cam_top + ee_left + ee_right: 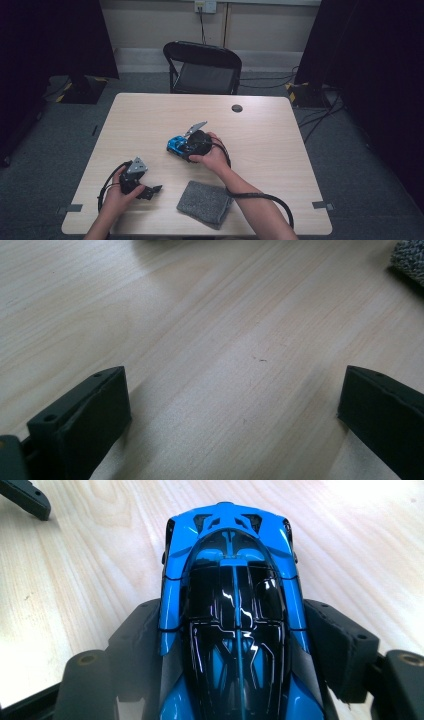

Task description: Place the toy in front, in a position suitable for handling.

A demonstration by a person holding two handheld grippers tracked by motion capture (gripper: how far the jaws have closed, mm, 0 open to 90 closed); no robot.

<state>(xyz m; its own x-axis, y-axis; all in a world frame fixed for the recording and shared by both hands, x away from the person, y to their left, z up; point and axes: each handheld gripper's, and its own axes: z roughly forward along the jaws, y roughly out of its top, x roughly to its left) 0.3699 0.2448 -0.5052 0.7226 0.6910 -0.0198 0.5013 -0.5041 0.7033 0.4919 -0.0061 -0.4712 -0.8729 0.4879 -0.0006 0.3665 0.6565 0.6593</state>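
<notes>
A blue and black toy car sits near the middle of the table, held by my right gripper. In the right gripper view the car lies lengthwise between the two black jaws, which press against both its sides. My left gripper rests low over the table near the front left, its jaws spread wide. In the left gripper view my left gripper has just bare wood between its fingers.
A grey folded cloth lies at the table's front, between the two forearms; its corner shows in the left gripper view. A small dark disc sits at the far edge. A black folding chair stands beyond the table.
</notes>
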